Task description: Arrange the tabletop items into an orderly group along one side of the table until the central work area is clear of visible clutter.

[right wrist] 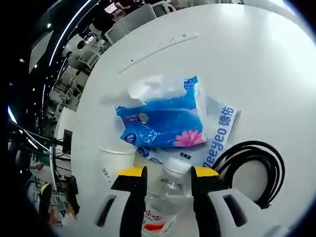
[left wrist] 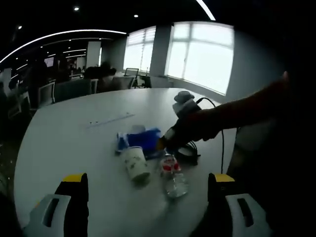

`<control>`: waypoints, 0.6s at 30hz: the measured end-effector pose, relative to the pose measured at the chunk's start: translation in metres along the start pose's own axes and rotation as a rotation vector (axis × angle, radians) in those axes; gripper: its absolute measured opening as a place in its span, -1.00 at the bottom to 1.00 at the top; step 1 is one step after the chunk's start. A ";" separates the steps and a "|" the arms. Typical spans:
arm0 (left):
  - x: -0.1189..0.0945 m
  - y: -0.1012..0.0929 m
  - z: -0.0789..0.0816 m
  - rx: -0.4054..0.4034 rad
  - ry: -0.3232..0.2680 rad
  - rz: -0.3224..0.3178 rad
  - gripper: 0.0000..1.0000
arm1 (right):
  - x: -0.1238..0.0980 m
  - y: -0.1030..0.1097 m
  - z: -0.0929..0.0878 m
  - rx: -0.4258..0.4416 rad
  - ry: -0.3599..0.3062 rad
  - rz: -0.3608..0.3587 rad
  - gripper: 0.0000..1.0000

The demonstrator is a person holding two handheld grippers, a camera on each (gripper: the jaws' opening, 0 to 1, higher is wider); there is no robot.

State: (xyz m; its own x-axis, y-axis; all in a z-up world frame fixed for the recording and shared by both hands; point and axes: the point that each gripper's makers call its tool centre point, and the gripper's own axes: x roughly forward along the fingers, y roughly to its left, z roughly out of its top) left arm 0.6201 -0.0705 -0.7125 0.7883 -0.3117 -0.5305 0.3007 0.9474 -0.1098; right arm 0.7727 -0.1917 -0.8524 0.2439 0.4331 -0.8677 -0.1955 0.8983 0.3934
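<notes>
A clear water bottle with a red label lies on the white table, cap pointing away. My right gripper is shut on it near its shoulder, one jaw against each side. A blue tissue pack lies just beyond, on a flat white "deeyeo" packet. A paper cup lies to the left. In the left gripper view, a person's arm holds the right gripper over the bottle, beside the tipped cup and tissue pack. My left gripper hangs open, short of them.
A coiled black cable lies right of the bottle, and the cable trails off the table's near edge. A thin pale strip lies farther back on the table. Office chairs and windows stand beyond.
</notes>
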 end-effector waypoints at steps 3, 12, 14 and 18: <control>-0.001 -0.001 -0.001 -0.005 -0.002 0.002 0.99 | 0.004 -0.006 -0.001 0.033 -0.004 -0.035 -0.49; -0.006 0.005 -0.006 -0.028 -0.010 0.012 0.99 | 0.010 -0.013 -0.001 0.104 -0.026 -0.047 -0.59; -0.007 0.006 -0.008 -0.029 -0.008 0.012 0.99 | 0.010 -0.013 0.000 0.132 -0.033 -0.038 -0.61; -0.007 0.007 -0.009 -0.030 -0.005 0.012 0.99 | 0.009 -0.013 0.000 0.145 -0.041 -0.032 -0.63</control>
State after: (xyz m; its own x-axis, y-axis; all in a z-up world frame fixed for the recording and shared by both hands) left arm 0.6124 -0.0608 -0.7169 0.7947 -0.3006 -0.5274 0.2749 0.9528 -0.1288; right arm 0.7770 -0.1993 -0.8650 0.2869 0.4041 -0.8686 -0.0490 0.9117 0.4080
